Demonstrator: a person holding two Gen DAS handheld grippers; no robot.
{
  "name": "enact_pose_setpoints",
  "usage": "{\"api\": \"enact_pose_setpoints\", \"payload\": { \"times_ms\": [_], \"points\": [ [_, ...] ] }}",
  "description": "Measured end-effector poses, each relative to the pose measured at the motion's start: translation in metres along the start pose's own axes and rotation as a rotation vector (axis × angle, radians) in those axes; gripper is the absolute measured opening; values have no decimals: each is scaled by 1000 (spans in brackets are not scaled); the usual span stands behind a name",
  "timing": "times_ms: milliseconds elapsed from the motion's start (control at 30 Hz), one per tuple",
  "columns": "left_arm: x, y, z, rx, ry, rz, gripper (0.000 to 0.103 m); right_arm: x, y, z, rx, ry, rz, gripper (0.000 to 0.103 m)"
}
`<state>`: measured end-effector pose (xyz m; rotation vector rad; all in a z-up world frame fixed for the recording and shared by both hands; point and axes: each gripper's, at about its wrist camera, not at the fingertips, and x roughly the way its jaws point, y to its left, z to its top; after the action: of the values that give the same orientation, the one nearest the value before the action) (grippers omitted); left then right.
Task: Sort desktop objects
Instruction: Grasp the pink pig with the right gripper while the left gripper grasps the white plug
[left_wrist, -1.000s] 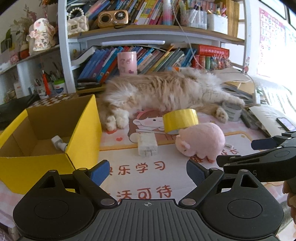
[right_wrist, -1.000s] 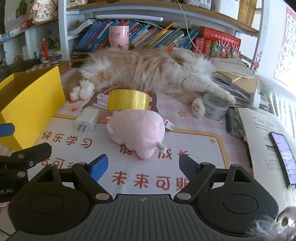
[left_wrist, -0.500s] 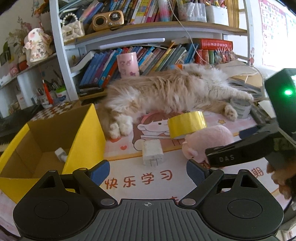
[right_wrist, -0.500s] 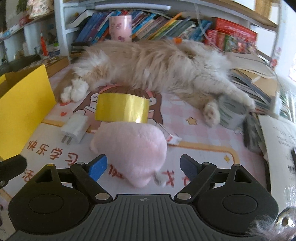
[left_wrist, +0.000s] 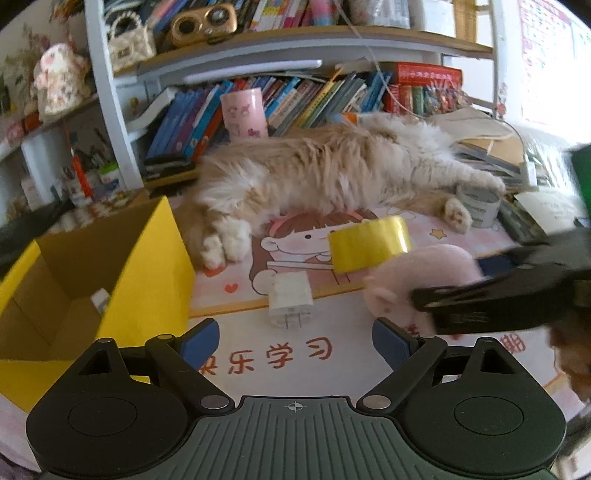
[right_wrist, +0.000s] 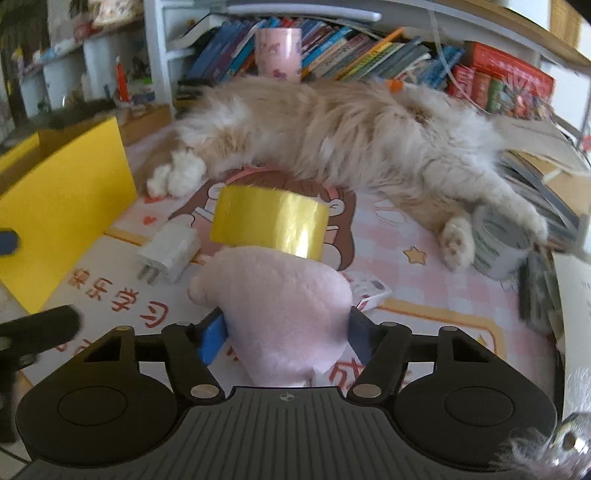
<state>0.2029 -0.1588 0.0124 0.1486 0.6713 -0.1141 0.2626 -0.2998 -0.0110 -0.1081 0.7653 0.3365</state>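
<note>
A pink plush toy (right_wrist: 280, 302) lies on the printed desk mat between the blue pads of my right gripper (right_wrist: 286, 338). Its jaws are closing and both pads press into the plush. Behind the toy stands a gold-yellow tape roll (right_wrist: 269, 221), with a white charger plug (right_wrist: 168, 254) to its left. At the left sits an open yellow box (left_wrist: 140, 280) holding a small white item (left_wrist: 99, 299). My left gripper (left_wrist: 295, 338) hangs open over the mat with nothing between its fingers. The charger plug (left_wrist: 290, 304) is just ahead of it and the plush toy (left_wrist: 413, 280) is to its right.
A long-haired cat (left_wrist: 332, 173) lies across the back of the desk in front of a shelf of books. A grey roll (left_wrist: 476, 206) rests by its hind paw. A pink cup (left_wrist: 243, 114) stands behind the cat. Stacked books and papers (right_wrist: 546, 177) fill the right side.
My right gripper came forward and down over the pink plush toy, and its jaws narrowed onto it. The left gripper drifted a little closer to the charger and stayed open.
</note>
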Motion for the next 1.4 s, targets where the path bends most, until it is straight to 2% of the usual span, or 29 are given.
{"api": "enact_pose_setpoints", "payload": {
  "times_ms": [133, 267, 333, 533, 567, 600, 667, 800, 967, 1133, 1400],
  "points": [
    [14, 2, 4, -50, 0, -38, 92, -24, -14, -8, 83, -14, -25, 60],
    [39, -10, 11, 46, 6, -37, 91, -41, -31, -20, 156, 2, -61, 59],
    [55, -11, 14, 63, 19, -27, 90, -46, -35, -25, 161, 5, -73, 59],
    [99, 4, 24, -18, 76, 17, 71, -51, -35, -29, 133, 4, -96, 59],
    [104, 6, 24, -27, 85, 22, 66, -52, -35, -29, 132, 5, -95, 59],
    [110, 8, 24, -41, 99, 19, 56, -52, -36, -30, 131, 6, -95, 59],
    [119, 12, 25, -66, 127, 5, 49, -51, -36, -30, 132, 7, -95, 59],
    [128, 13, 21, -70, 154, -22, 42, -50, -36, -29, 129, 7, -97, 60],
    [124, 16, 17, -80, 150, -46, 42, -47, -39, -30, 144, 21, -100, 66],
    [101, 27, 13, -154, 138, -78, 42, -39, -42, -33, 159, 15, -105, 70],
    [49, 49, 7, -317, 91, -139, 42, -40, -39, -28, 137, -10, -107, 57]
  ]
}}
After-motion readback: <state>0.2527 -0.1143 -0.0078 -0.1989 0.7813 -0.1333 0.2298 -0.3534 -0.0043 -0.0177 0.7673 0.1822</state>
